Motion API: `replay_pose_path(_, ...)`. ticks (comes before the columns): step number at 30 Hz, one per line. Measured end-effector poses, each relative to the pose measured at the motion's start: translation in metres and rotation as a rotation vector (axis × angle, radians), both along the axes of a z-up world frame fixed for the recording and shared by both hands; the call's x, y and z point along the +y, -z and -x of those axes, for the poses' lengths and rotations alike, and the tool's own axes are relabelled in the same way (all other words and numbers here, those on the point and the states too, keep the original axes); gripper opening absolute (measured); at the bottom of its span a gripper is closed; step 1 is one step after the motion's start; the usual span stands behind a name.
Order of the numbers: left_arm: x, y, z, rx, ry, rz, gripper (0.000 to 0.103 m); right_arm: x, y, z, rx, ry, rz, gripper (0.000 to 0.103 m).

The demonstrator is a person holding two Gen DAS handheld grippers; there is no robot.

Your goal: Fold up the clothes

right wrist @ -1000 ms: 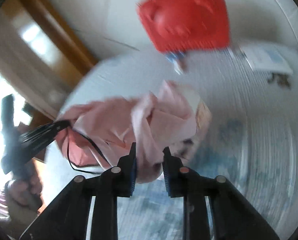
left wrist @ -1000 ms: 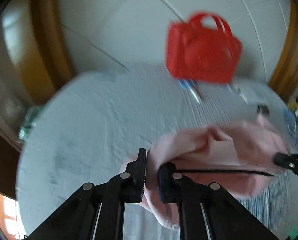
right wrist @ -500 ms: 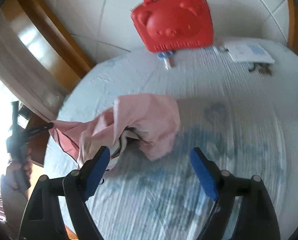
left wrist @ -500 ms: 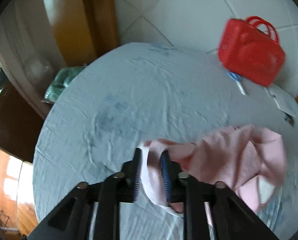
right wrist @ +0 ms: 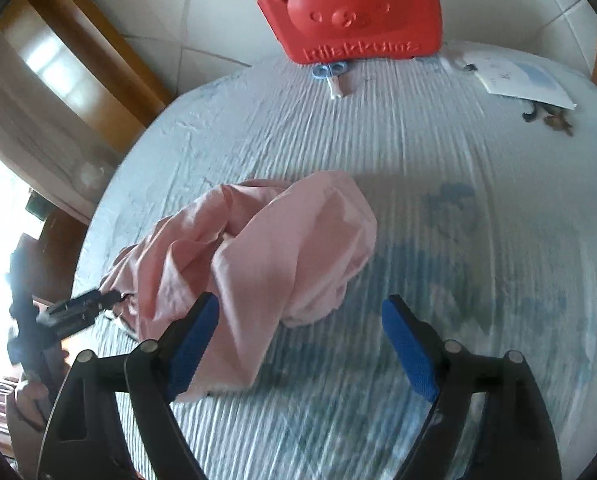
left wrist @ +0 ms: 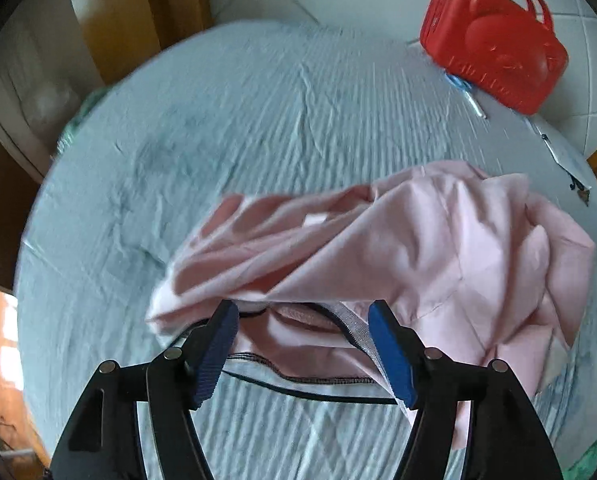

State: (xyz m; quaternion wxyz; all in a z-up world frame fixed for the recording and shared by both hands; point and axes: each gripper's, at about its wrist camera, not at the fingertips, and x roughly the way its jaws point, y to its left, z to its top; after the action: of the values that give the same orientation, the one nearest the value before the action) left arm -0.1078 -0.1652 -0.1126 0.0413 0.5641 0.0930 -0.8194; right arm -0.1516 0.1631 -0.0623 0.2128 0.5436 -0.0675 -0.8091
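A crumpled pink garment [left wrist: 418,240] [right wrist: 278,248] lies in a heap on the round table's pale blue cloth [left wrist: 218,140] [right wrist: 478,208]. My left gripper [left wrist: 303,308] hangs over the garment's near edge, where a dark-stitched hem and a grey-trimmed neckline show. Its jaws are opening, with cloth lying loose between the blue pads and none pinched. My right gripper [right wrist: 300,302] stands open at the heap's other side. A fold of the garment drapes against its left finger [right wrist: 194,332], and the right finger is over bare cloth. In the right wrist view the left gripper [right wrist: 78,308] shows at the heap's far left.
A red bear-faced case [left wrist: 494,40] [right wrist: 354,8] stands at the table's far edge, with a small blue tool [right wrist: 332,74] in front of it. Papers [right wrist: 518,80] and keys [right wrist: 550,118] lie at the far right. Wooden frames and a tiled floor surround the table. A person's hand [right wrist: 30,396] shows low left.
Both grippers were shut on the lifted pink garment. Both let go, the right first, and the garment dropped into a heap. Both grippers sank toward the table.
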Motion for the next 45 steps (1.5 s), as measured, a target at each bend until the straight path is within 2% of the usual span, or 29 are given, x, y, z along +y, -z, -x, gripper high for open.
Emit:
replay_pose_path(5,0.005,0.015,0.021,0.01,0.03,-0.062,0.068,-0.024,0.015,0.033,-0.017,-0.018,0.0,0.086)
replay_pose_path(7,0.012,0.025,0.032,-0.01,0.041,-0.063,0.068,-0.036,0.031,0.045,-0.075,-0.046,0.001,0.086)
replay_pose_path(8,0.013,0.029,0.035,-0.019,0.04,-0.056,0.063,-0.042,0.04,0.048,-0.1,-0.07,-0.005,0.082)
replay_pose_path(9,0.014,0.034,0.038,-0.022,0.038,-0.05,0.042,-0.048,0.048,0.049,-0.117,-0.092,-0.024,0.056)
replay_pose_path(11,0.015,0.037,0.041,-0.027,0.041,-0.037,0.027,-0.055,0.057,0.047,-0.12,-0.112,-0.087,0.023)
replay_pose_path(12,0.015,0.033,0.04,-0.013,0.042,-0.031,0.016,-0.054,0.056,0.046,-0.105,-0.111,-0.089,0.021)
replay_pose_path(13,0.014,0.022,0.039,0.014,0.047,-0.013,0.013,-0.048,0.048,0.043,-0.073,-0.096,-0.074,0.018)
replay_pose_path(15,0.011,0.002,0.035,0.071,0.049,0.017,0.011,-0.032,0.027,0.038,-0.012,-0.05,-0.046,0.013)
replay_pose_path(18,0.007,-0.055,0.028,0.223,0.051,0.077,0.009,0.005,-0.018,0.025,0.099,0.045,0.007,0.01)
replay_pose_path(21,0.007,-0.114,0.021,0.37,0.063,0.095,0.009,0.043,-0.065,0.003,0.218,0.136,0.03,0.01)
replay_pose_path(24,0.013,-0.176,0.009,0.528,0.083,0.094,0.009,0.089,-0.118,-0.035,0.338,0.238,0.062,0.01)
replay_pose_path(27,0.019,-0.206,-0.001,0.581,0.128,0.049,0.009,0.111,-0.148,-0.061,0.393,0.295,0.043,0.01)
replay_pose_path(28,0.026,-0.207,0.0,0.549,0.171,0.021,0.009,0.122,-0.151,-0.068,0.378,0.316,0.02,0.01)
replay_pose_path(30,0.042,-0.195,0.003,0.49,0.223,-0.012,0.012,0.131,-0.142,-0.069,0.329,0.34,-0.003,0.01)
replay_pose_path(31,0.052,-0.182,0.005,0.441,0.26,-0.029,0.015,0.138,-0.126,-0.068,0.265,0.365,-0.041,0.01)
replay_pose_path(32,0.062,-0.169,0.006,0.396,0.291,-0.051,0.025,0.144,-0.113,-0.065,0.225,0.386,-0.058,0.016)
replay_pose_path(33,0.072,-0.157,0.007,0.361,0.314,-0.069,0.042,0.148,-0.098,-0.065,0.184,0.404,-0.067,0.03)
replay_pose_path(34,0.085,-0.14,0.007,0.319,0.342,-0.089,0.049,0.157,-0.078,-0.067,0.128,0.434,-0.08,0.039)
replay_pose_path(35,0.101,-0.123,0.004,0.282,0.371,-0.096,0.057,0.165,-0.064,-0.071,0.096,0.457,-0.091,0.058)
replay_pose_path(36,0.115,-0.11,0.002,0.257,0.392,-0.099,0.058,0.173,-0.058,-0.075,0.079,0.471,-0.096,0.069)
replay_pose_path(37,0.133,-0.091,-0.002,0.216,0.424,-0.106,0.058,0.182,-0.047,-0.083,0.059,0.494,-0.103,0.069)
replay_pose_path(41,0.193,-0.049,-0.017,0.125,0.499,-0.144,0.058,0.21,-0.032,-0.109,0.037,0.522,-0.092,0.069)
replay_pose_path(45,0.247,-0.021,-0.021,0.087,0.547,-0.103,0.059,0.218,-0.019,-0.119,0.022,0.464,-0.087,0.069)
